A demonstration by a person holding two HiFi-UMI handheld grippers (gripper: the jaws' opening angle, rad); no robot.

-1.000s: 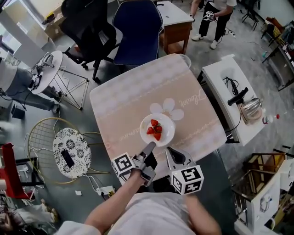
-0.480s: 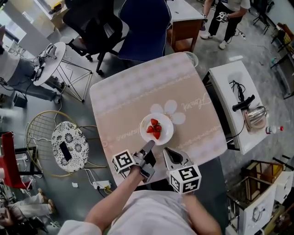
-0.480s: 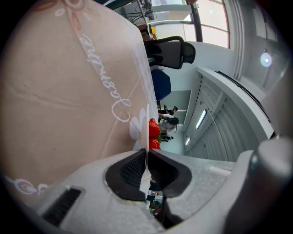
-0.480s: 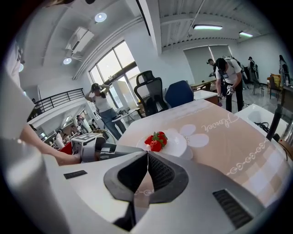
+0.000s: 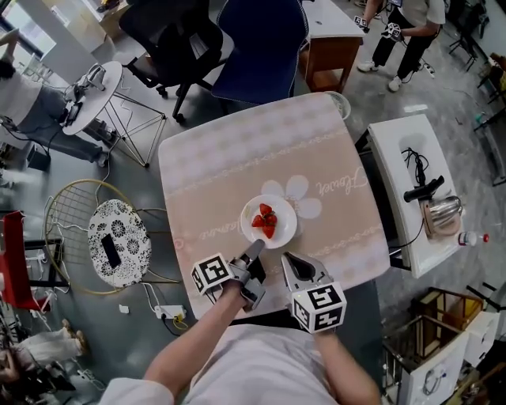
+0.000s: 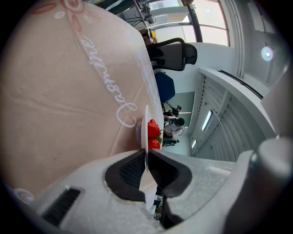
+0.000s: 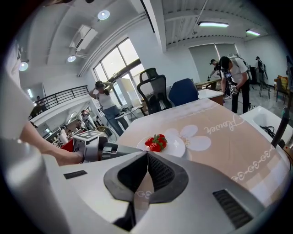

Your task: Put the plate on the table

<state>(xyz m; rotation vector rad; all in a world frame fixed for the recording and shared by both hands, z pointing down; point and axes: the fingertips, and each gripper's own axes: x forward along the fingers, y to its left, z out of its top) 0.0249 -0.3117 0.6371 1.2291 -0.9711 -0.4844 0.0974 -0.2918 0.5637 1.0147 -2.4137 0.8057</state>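
A white plate holding red strawberries rests on the beige flowered table, near its front edge. My left gripper is shut on the plate's near rim; in the left gripper view the rim runs edge-on between the jaws, with the strawberries just beyond. My right gripper hovers at the table's front edge, a little right of the plate and apart from it. Its jaws are shut with nothing between them. In the right gripper view the plate lies ahead of the right gripper.
A blue chair and a black office chair stand past the table's far side. A patterned round stool is at the left. A white side table with a kettle is at the right. A person stands far back.
The head view has shifted a little. The plate and both grippers stay where they were.
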